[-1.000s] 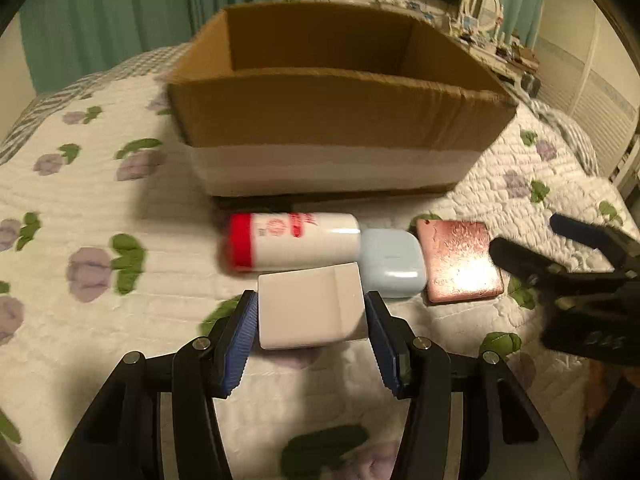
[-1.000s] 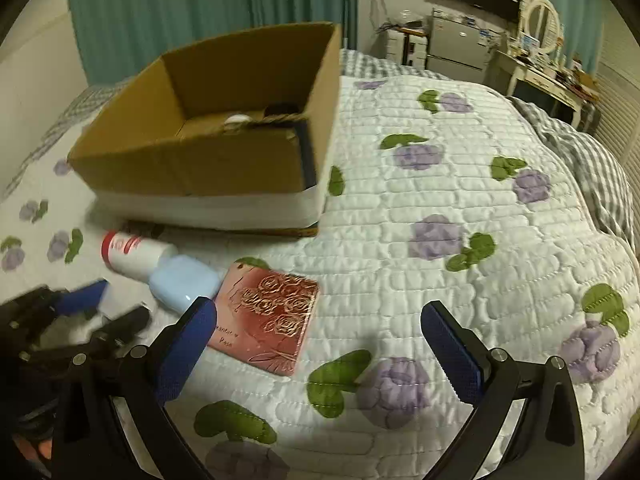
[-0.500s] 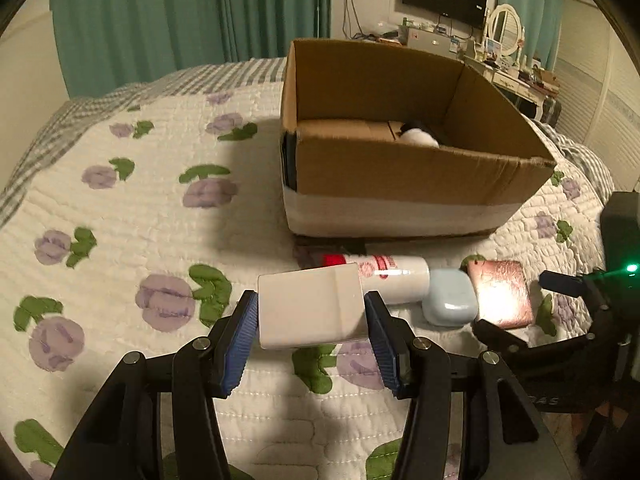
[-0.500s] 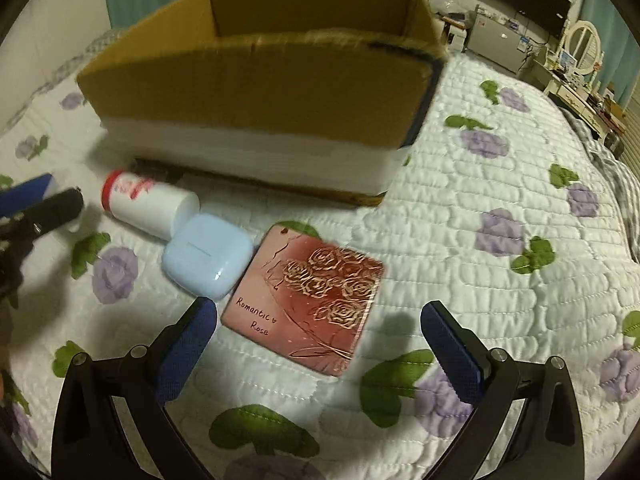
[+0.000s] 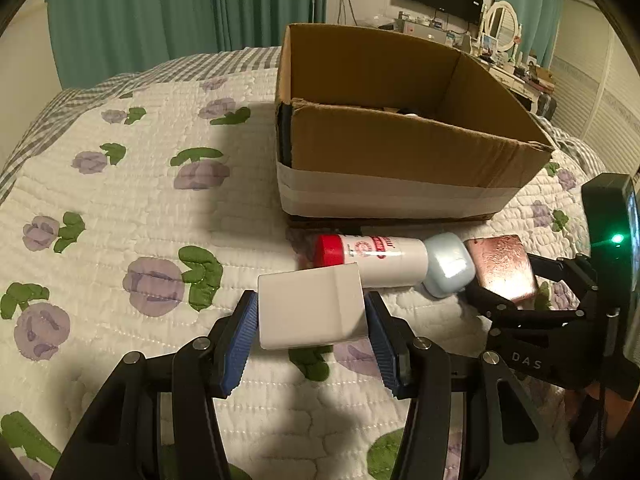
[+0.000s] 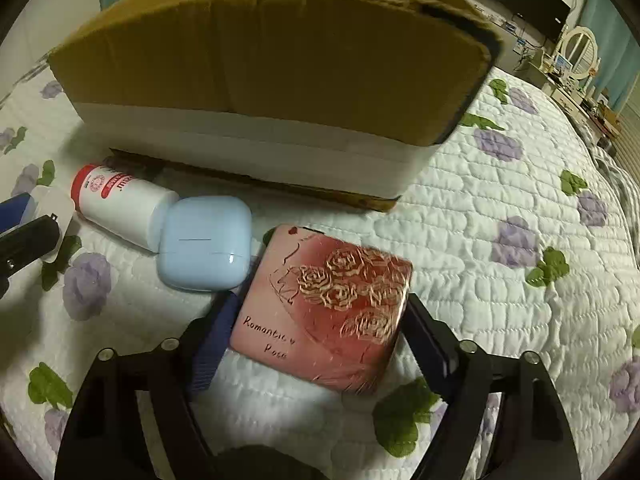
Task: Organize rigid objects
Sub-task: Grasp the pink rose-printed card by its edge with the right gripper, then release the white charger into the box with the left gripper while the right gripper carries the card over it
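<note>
Two grippers are working low over the quilted bed (image 5: 120, 208): the left gripper (image 5: 312, 320) is holding a white block (image 5: 310, 310) tight between its blue pads, lifted off the quilt, while the right gripper (image 6: 320, 320) is closing its jaws on the pink rose tin (image 6: 324, 304). Beside the tin are lying a pale blue case (image 6: 204, 240) and a red-capped white bottle (image 6: 120, 204), touching, in front of the cardboard box (image 5: 400, 152), whose contents are mostly hidden

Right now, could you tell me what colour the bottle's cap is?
Red, on the white bottle; clearest in the left wrist view.
</note>
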Demonstrator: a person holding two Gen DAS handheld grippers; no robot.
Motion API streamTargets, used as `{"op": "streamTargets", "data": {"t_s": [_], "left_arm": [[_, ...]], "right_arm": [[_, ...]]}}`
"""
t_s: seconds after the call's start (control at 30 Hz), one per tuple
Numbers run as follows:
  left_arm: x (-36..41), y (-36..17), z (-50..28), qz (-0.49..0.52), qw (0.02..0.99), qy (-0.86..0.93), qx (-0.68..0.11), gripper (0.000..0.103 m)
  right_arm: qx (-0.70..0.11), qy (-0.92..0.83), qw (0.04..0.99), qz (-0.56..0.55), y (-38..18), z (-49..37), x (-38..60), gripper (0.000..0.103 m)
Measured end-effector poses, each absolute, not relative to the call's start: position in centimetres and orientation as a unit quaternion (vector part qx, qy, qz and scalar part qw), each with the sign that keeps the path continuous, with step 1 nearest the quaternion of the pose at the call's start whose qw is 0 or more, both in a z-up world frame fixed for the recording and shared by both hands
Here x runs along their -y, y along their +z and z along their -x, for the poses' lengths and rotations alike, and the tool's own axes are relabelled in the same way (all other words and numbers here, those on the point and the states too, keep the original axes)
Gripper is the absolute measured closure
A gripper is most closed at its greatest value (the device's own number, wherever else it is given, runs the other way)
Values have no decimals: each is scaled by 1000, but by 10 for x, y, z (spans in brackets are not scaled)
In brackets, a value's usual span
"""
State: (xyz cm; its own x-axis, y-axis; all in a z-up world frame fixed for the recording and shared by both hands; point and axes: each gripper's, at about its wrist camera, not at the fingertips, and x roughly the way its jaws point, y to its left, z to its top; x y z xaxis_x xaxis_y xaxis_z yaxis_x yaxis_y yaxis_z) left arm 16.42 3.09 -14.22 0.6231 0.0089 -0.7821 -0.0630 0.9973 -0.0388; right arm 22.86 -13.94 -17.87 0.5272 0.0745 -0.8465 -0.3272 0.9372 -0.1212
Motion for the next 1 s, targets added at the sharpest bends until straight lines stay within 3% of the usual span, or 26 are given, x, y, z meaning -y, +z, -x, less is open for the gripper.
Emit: {"op": "streamTargets", "data": {"t_s": [0.3,0.33,0.37,0.7,1.0], "left_arm": [[-22,-125,-150,30,903,12,-428,49],[-21,-122,-148,29,905,11,-425,49],[-21,-120,-147,28,905,11,-424,49],[-23,-106,-136,26,909,10,-416,48],[-20,-73,-125,26,920,2,-391,48]], "right_arm": [[-448,126,877,116,-144,-188,147,31],[-448,131,877,112,-143,-183,146,72],[-450,136,876,107,-144,-182,144,89],[-448,150,876,102,-135,-175,141,94],[-390,157,902,98,-74,-154,140,94]]}}
